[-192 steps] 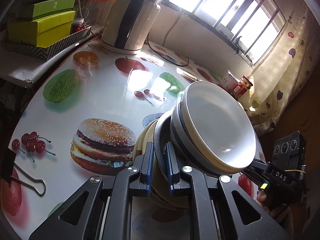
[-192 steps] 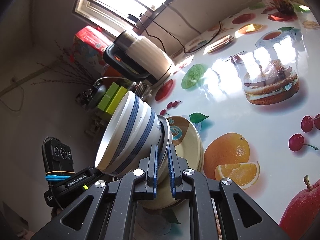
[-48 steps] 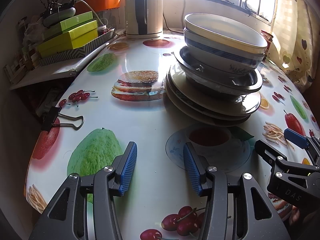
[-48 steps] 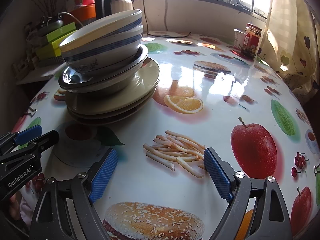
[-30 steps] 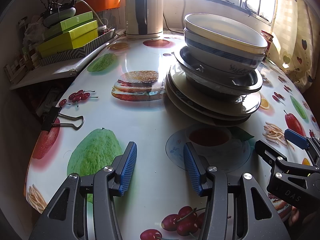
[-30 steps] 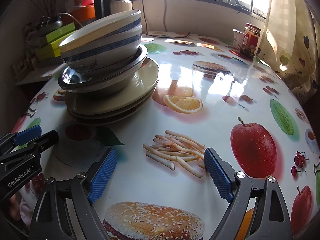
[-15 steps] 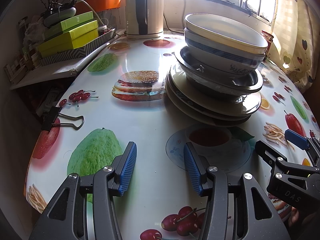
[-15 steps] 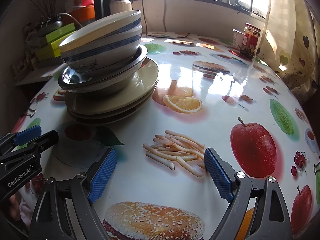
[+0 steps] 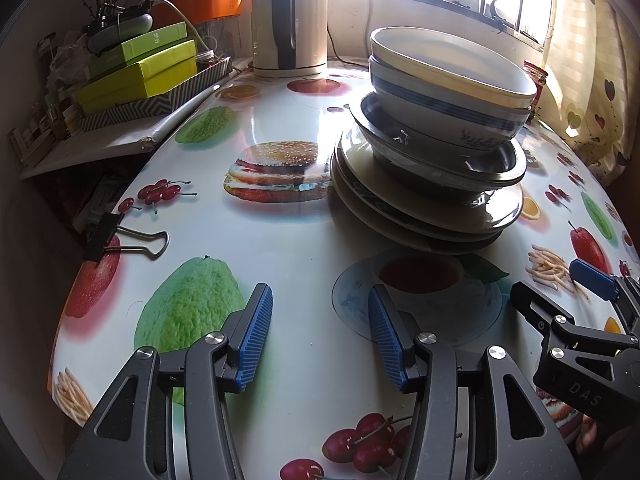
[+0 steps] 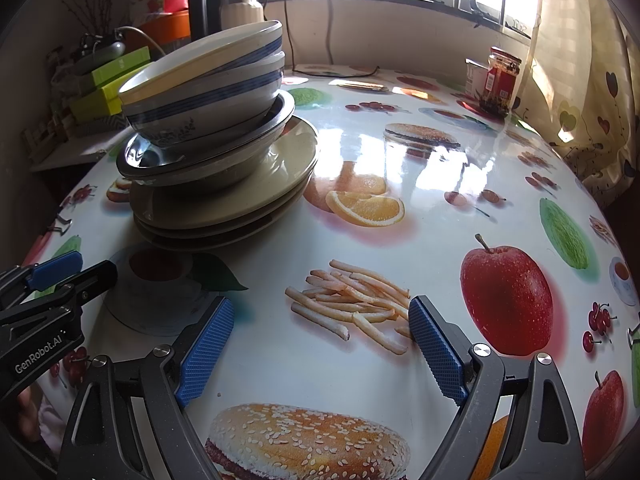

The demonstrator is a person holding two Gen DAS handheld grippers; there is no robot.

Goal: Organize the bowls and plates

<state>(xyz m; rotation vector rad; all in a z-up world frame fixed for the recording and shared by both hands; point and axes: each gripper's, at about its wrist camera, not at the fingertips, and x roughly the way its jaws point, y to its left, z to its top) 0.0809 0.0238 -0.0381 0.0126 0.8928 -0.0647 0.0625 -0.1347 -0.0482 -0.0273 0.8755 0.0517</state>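
Left gripper [image 9: 320,332] held part-open, empty; right gripper [image 10: 320,340] spread wide, empty. Stack of bowls and plates [image 9: 432,148] seen ahead-right of left, ahead-left of right; roughly equidistant.

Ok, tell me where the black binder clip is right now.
In the left wrist view, the black binder clip is clipped on the table's left edge, on a printed red apple, below the printed cherries and left of the stacked dishes.
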